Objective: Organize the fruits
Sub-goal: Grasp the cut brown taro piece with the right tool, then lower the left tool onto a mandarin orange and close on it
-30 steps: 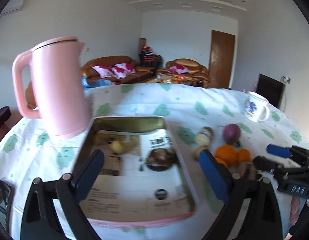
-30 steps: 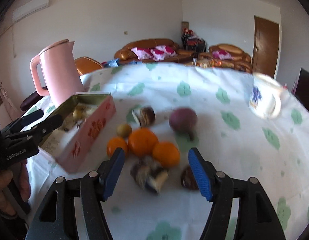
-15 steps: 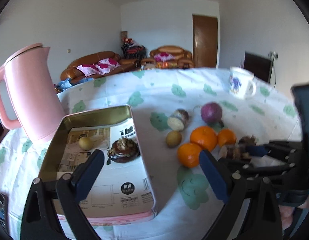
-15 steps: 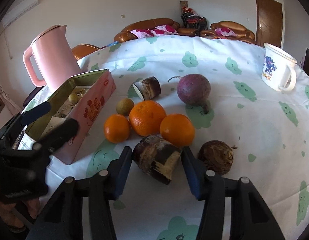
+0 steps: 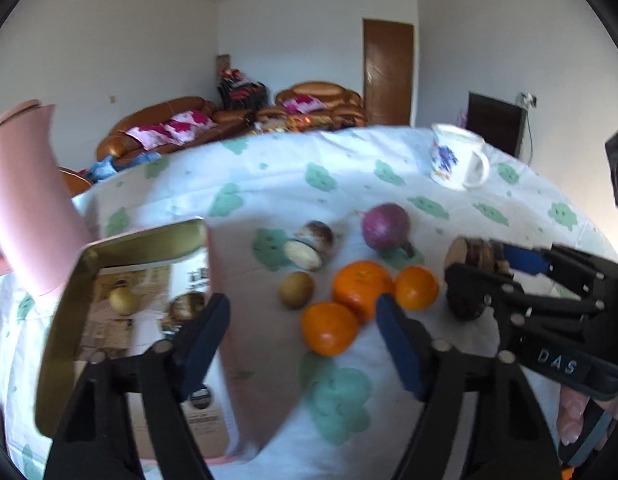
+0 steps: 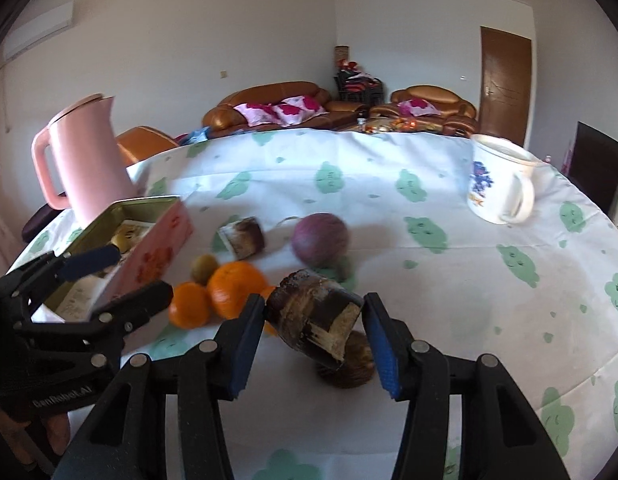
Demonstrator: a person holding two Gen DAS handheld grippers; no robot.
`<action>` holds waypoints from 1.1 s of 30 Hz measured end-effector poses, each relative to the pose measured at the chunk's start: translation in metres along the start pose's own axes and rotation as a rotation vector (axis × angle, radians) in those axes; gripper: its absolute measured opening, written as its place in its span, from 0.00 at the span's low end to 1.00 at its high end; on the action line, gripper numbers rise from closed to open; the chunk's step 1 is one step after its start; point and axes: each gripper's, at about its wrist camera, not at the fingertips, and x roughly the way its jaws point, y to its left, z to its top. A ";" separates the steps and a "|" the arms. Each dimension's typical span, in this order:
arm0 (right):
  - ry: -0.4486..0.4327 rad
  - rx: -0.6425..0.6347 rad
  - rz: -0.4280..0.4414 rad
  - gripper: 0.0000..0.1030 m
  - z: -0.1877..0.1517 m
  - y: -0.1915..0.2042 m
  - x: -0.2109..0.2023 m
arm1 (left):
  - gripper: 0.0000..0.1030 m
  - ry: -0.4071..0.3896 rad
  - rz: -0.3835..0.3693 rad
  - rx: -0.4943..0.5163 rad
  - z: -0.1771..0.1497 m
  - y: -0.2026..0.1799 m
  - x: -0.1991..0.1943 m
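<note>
My right gripper (image 6: 313, 308) is shut on a dark brown cut root chunk (image 6: 315, 320) and holds it off the tablecloth; it shows too in the left wrist view, chunk (image 5: 469, 276) and right gripper (image 5: 479, 268). My left gripper (image 5: 301, 312) hovers over the fruit pile with its jaws closing. A small orange (image 5: 329, 328) lies between the pads, untouched. Two more oranges (image 5: 363, 288) (image 5: 416, 288), a small greenish fruit (image 5: 296, 289), another cut root piece (image 5: 311, 240) and a purple round root (image 5: 386, 226) lie beyond. From the right wrist view, the left gripper (image 6: 141, 271) sits beside the tin.
A gold-lined pink tin (image 5: 145, 236) at the left holds a small yellow fruit (image 5: 124, 300) and a dark round item (image 5: 187, 306). A pink kettle (image 5: 25, 208) stands behind it. A white mug (image 5: 457, 162) stands far right. A brown round root (image 6: 349, 368) lies under the held chunk.
My left gripper swung right from over the tin to the oranges and its jaws narrowed. My right gripper closed on the root chunk and lifted it off the cloth.
</note>
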 end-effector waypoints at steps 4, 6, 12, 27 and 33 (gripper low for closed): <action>-0.005 0.003 -0.006 0.51 -0.001 -0.005 0.001 | 0.61 0.092 -0.048 -0.017 -0.001 -0.003 0.022; -0.010 0.006 0.000 0.51 -0.001 -0.006 0.001 | 0.54 0.109 -0.058 -0.015 -0.001 -0.005 0.026; -0.009 -0.009 0.010 0.51 -0.002 -0.003 0.001 | 0.53 0.144 -0.017 0.042 0.000 -0.019 0.036; -0.047 0.009 0.024 0.51 -0.003 -0.006 -0.007 | 0.36 0.058 -0.010 0.060 -0.003 -0.016 0.015; -0.065 0.004 0.033 0.51 -0.003 -0.005 -0.010 | 0.36 0.001 -0.012 0.045 -0.002 -0.012 0.005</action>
